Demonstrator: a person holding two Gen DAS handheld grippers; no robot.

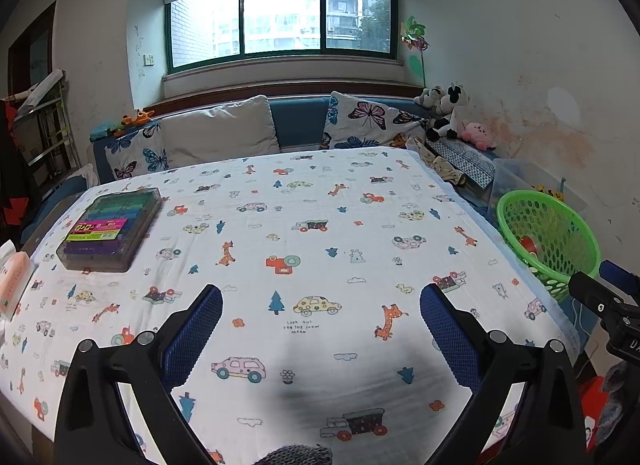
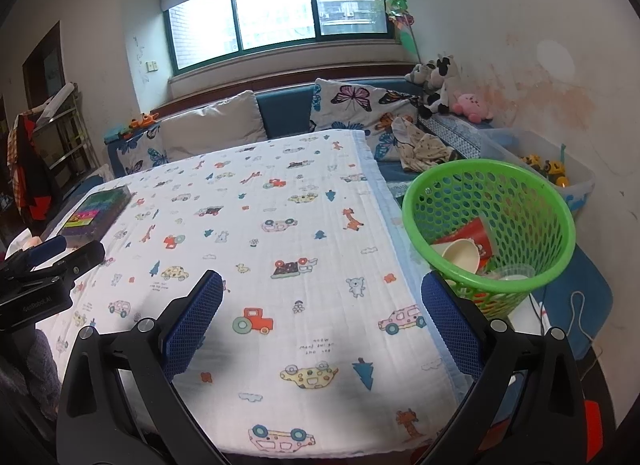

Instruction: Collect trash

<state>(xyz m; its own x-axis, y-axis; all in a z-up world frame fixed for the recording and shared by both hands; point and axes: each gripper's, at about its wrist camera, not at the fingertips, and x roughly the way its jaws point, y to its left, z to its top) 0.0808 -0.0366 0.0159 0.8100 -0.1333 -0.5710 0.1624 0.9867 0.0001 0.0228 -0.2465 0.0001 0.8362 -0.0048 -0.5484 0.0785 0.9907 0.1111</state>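
A green perforated basket stands just off the table's right edge; it also shows in the left wrist view as the basket. Inside lie a red paper cup, a cream cup and a clear plastic cup. My left gripper hovers open over the patterned tablecloth, nothing between its blue pads. My right gripper is open too, above the table's right side, its right finger close to the basket's near wall.
A clear box of coloured markers lies on the table's left side, with a pink and white pack at the left edge. A blue sofa with cushions runs behind the table. A clear toy bin sits behind the basket.
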